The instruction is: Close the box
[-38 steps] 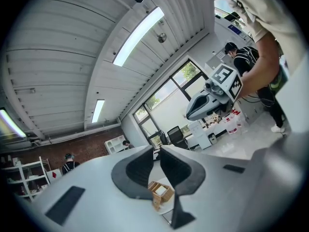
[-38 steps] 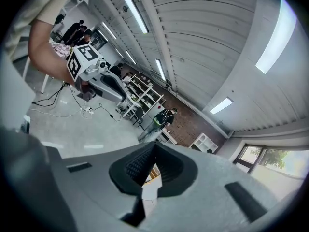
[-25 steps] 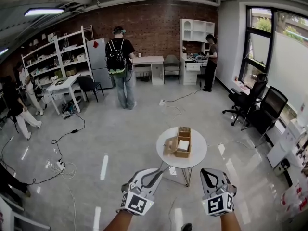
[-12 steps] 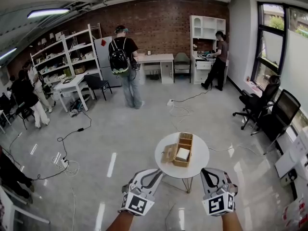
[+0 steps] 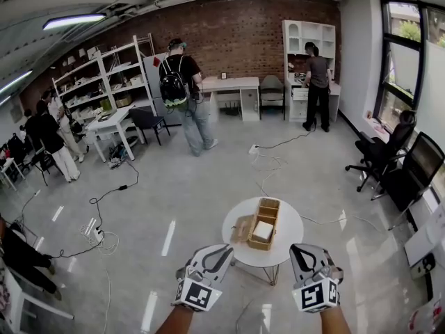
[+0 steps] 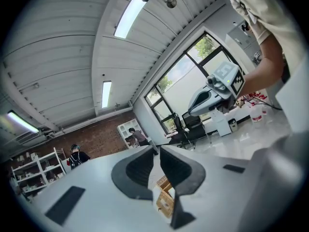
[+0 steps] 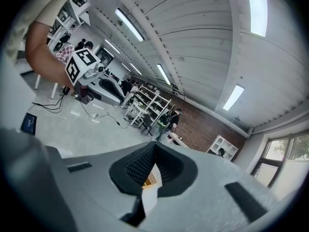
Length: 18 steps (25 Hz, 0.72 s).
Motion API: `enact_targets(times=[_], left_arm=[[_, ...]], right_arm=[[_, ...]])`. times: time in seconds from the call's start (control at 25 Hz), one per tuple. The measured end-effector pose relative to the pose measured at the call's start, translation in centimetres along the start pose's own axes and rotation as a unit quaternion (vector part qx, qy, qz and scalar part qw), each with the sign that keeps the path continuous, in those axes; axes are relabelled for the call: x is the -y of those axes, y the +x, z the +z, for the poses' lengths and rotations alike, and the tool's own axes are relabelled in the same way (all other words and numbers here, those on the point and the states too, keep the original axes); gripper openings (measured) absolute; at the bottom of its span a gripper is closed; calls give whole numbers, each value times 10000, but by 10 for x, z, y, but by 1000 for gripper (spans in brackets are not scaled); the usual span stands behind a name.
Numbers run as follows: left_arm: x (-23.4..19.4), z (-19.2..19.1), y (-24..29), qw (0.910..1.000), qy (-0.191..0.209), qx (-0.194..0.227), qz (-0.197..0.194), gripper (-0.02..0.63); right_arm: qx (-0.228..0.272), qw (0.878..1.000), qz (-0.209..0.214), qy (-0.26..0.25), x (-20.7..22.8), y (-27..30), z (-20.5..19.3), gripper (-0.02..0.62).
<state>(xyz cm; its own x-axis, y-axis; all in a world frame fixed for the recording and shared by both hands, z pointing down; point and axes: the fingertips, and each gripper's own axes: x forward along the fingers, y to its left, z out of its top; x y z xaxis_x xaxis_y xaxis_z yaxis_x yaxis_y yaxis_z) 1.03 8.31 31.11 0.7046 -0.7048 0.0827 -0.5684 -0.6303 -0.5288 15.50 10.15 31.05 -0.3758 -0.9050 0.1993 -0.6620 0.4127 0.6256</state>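
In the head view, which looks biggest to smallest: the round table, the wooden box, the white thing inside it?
Round table, largest.
Wooden box, next.
White thing inside it, smallest.
All three stand together, so nearness to the camera does not distort the order.

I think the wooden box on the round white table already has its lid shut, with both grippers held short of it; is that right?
Not quite: the head view shows the lid open, swung out to the left of the wooden box. The rest holds: the box is on the round white table, and the left gripper and right gripper are short of it.
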Motion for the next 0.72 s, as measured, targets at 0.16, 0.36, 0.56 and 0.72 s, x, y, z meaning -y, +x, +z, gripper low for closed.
enact_targets(times=[0.16, 0.36, 0.56, 0.72], left_arm=[[3, 2, 14, 10000, -14, -56, 46, 44], [4, -8, 34, 9999, -64, -116, -26, 44], [-18, -23, 57, 9998, -108, 81, -170, 43], [-42, -43, 90, 9988, -204, 233, -391, 43]], right_arm=[[56, 10000, 64, 23, 11, 8, -9, -6], [47, 9999, 116, 100, 15, 23, -20, -6], [-98, 9999, -11, 110, 16, 50, -22, -6], [-314, 9990, -239, 185, 27, 76, -26, -6]])
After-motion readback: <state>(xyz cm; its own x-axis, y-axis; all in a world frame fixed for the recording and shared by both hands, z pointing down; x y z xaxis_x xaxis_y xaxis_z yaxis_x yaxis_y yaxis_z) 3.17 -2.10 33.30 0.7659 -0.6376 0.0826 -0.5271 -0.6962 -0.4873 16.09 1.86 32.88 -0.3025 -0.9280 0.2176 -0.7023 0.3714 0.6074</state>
